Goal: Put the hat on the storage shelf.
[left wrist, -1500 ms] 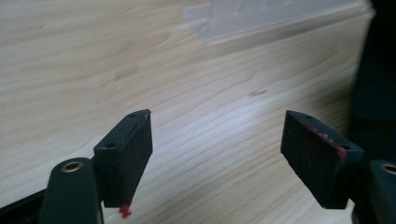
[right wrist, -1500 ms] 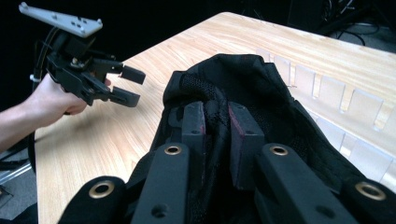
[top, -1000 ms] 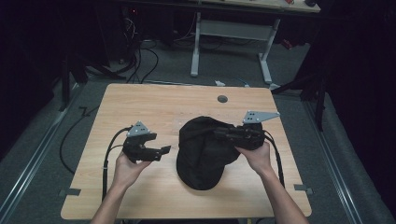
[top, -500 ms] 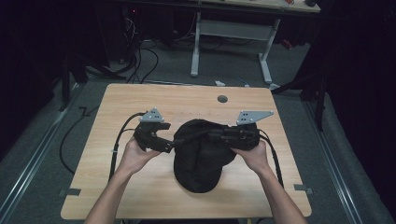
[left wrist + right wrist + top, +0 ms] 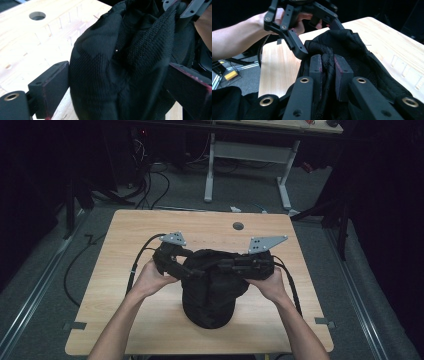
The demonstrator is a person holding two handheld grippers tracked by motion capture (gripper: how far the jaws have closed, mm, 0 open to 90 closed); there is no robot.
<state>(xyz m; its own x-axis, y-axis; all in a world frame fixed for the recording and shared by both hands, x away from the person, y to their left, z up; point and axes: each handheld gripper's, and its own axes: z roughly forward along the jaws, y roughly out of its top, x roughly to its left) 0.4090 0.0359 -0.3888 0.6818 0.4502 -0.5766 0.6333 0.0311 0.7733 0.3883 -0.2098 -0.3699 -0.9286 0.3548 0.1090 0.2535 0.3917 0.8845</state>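
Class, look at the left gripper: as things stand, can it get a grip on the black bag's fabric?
Probably yes. The left gripper has its jaws open on either side of a bulge of the black bag, with nothing between them but the fabric.

The bag stands mid-table (nearer the person), a tool at each side.

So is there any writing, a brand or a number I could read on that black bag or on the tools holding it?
None can be read.
The black mesh fabric bag bears no visible label or logo.
The left gripper and the right gripper show bare black plastic and screw holes, no markings.
The light wooden table carries no print.
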